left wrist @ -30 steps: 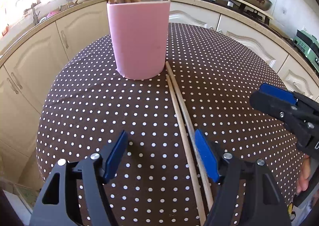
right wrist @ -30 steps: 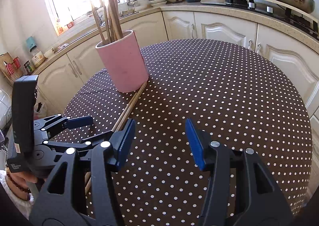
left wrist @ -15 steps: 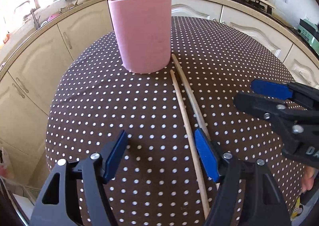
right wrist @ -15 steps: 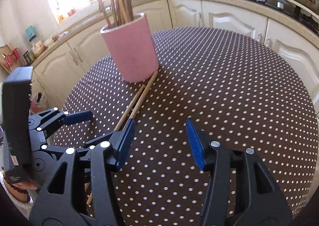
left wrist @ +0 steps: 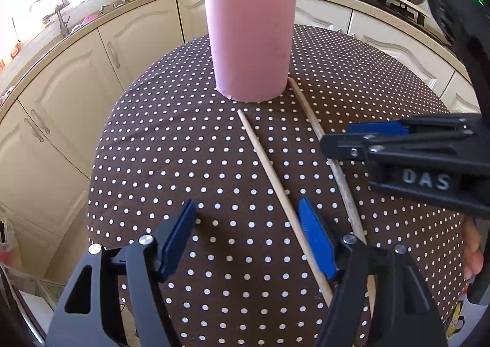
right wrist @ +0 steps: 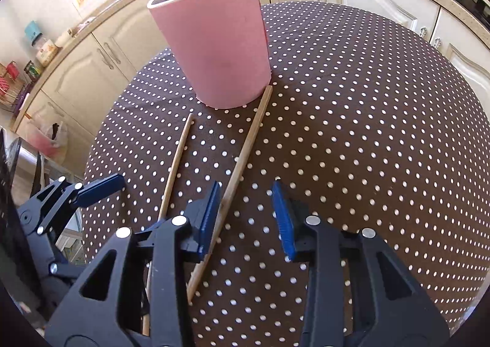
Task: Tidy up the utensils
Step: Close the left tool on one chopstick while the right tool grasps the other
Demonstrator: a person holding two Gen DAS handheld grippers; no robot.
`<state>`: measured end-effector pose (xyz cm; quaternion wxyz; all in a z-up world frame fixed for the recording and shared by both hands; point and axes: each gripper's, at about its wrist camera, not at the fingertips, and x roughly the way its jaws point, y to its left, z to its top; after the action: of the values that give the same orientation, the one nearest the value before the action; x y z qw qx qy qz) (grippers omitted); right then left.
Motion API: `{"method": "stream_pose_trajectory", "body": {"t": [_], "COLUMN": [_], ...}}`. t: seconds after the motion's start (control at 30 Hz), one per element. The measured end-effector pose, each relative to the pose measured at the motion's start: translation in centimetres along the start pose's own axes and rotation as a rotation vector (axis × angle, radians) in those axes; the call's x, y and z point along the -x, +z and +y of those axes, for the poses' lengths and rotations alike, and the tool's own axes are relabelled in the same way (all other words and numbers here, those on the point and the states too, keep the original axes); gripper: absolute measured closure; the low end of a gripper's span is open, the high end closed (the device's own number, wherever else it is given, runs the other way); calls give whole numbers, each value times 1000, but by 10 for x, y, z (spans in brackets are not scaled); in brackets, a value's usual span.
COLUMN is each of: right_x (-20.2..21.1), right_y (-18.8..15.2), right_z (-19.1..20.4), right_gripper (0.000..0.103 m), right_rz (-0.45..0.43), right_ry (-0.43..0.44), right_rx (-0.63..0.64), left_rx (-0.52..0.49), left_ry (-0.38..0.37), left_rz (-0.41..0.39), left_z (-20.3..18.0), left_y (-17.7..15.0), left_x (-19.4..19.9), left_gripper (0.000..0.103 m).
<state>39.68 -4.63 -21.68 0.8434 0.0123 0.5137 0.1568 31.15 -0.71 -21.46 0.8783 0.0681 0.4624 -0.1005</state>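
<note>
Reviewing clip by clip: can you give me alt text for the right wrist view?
The right hand-held gripper hangs open over a brown polka-dot tablecloth, above the thicker of two loose wooden chopsticks; its far tip reaches the base of a pink holder full of chopsticks. The thinner chopstick lies left, beside the open left hand-held gripper.

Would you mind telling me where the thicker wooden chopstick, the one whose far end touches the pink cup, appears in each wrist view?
Left wrist view: the thicker wooden chopstick runs right of centre, from the cup's right base down behind the right gripper.
Right wrist view: the same chopstick runs down the centre, passing the inner edge of the right gripper's left finger.
Shared landmark: the pink cylindrical cup holding upright chopsticks.
</note>
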Motion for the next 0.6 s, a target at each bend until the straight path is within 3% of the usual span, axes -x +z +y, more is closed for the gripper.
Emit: {"method": "stream_pose_trajectory", "body": {"t": [0.1,0.23,0.37,0.5,0.6], "right_x": [-4,-11,-11,-6,-2], "right_y": [7,15,18,16,13], "right_z": [11,29,22,10,0], "right_gripper": [68,80,93,96,97], "right_rz": [32,59,91,124,138], "right_ry": [-48,-131,-98,-49,-7], "right_rx": [38,123,127,121,108], "left_rx": [2,-9,-25,-25,-20], "left_ry": [-1,-9,-18,-30,-32], "left_rz": [1,4,17,29,34], "left_z": [0,-3,-8,-11,-11], "left_y": [0,3,6,9,11], "left_x": [0,2,2,1,0], "left_gripper": [35,56,72,93,95]}}
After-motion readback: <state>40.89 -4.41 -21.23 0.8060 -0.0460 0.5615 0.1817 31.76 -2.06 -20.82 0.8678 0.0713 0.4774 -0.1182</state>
